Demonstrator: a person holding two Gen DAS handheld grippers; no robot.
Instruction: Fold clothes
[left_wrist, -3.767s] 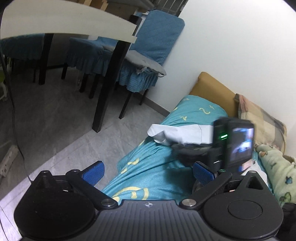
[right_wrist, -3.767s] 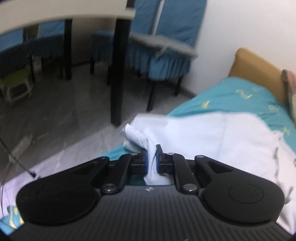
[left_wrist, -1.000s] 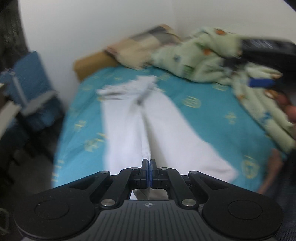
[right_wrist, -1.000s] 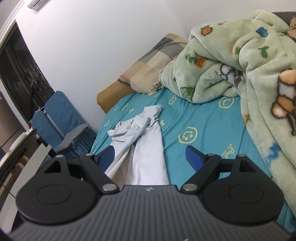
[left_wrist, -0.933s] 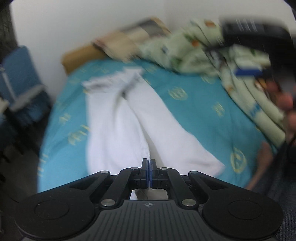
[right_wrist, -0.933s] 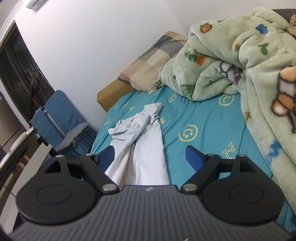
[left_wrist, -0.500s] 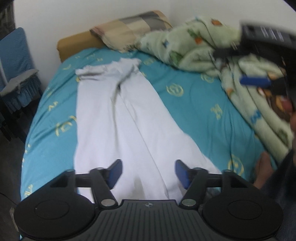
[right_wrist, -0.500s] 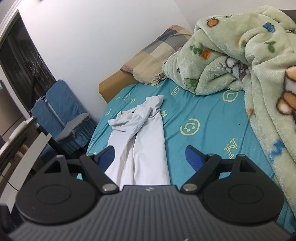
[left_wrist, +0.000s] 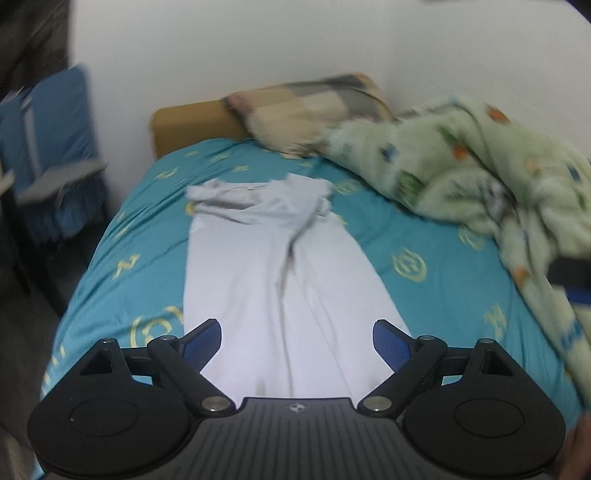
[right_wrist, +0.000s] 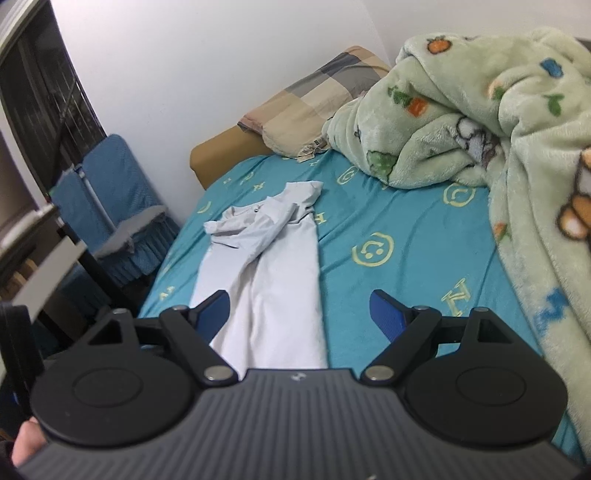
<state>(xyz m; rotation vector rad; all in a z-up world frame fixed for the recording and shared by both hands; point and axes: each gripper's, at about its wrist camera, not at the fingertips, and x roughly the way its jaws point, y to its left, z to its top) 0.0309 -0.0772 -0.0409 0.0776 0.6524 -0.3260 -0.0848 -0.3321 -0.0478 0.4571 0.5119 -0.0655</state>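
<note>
White trousers (left_wrist: 280, 280) lie spread lengthwise on the teal bed sheet (left_wrist: 436, 258), waistband bunched at the far end, legs running toward me. They also show in the right wrist view (right_wrist: 273, 273). My left gripper (left_wrist: 297, 339) is open and empty, hovering above the leg ends. My right gripper (right_wrist: 299, 308) is open and empty, above the bed just right of the trousers.
A green fleece blanket (right_wrist: 498, 122) is heaped along the bed's right side. A checked pillow (right_wrist: 314, 107) lies at the head by the white wall. Blue-covered chairs (right_wrist: 110, 199) and a dark table (right_wrist: 48, 266) stand left of the bed.
My left gripper was shut on the trouser leg ends, then opened and let them drop flat on the bed. The right gripper stayed open and barely shifted.
</note>
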